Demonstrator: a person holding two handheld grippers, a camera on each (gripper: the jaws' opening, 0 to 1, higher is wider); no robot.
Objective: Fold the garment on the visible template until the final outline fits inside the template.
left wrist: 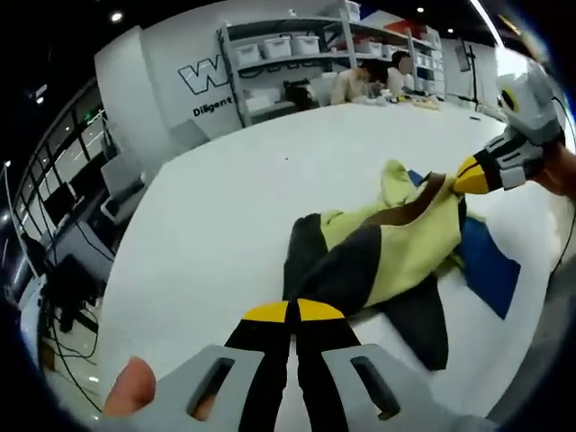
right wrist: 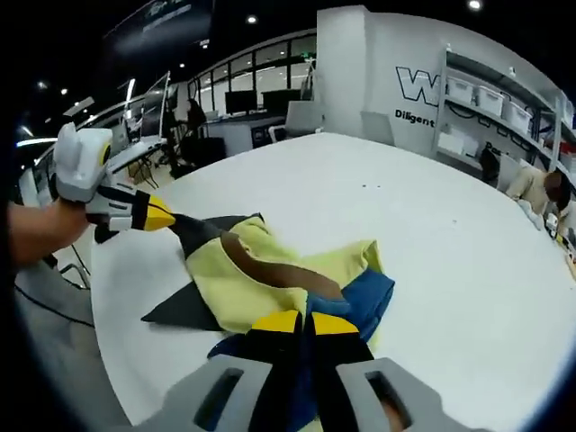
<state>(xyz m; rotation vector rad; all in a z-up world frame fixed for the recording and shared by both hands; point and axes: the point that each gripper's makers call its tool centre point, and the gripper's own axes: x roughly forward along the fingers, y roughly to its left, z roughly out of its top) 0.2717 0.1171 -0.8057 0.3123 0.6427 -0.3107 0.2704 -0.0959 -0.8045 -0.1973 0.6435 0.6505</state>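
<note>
A yellow-green garment [left wrist: 405,238] with dark grey panels and a brown stripe [left wrist: 409,209] lies bunched on the white table [left wrist: 225,198], over a flat blue template [left wrist: 490,265]. My left gripper [left wrist: 292,310] is shut on a dark corner of the garment. The right gripper [left wrist: 468,175] comes in from the right, shut on the garment beside the brown stripe's end. In the right gripper view, my right gripper [right wrist: 304,321] pinches the garment [right wrist: 261,283] where the brown stripe [right wrist: 270,270] ends, above the blue template [right wrist: 371,297]. The left gripper [right wrist: 160,216] holds the dark corner at the left.
The table's near edge [right wrist: 108,315] runs close behind the garment, with floor and cables below. Wide bare tabletop [right wrist: 432,234] spreads beyond. Two people [left wrist: 373,79] sit at the far end, in front of shelves with white bins [left wrist: 279,47]. Desks with monitors [right wrist: 243,103] stand further off.
</note>
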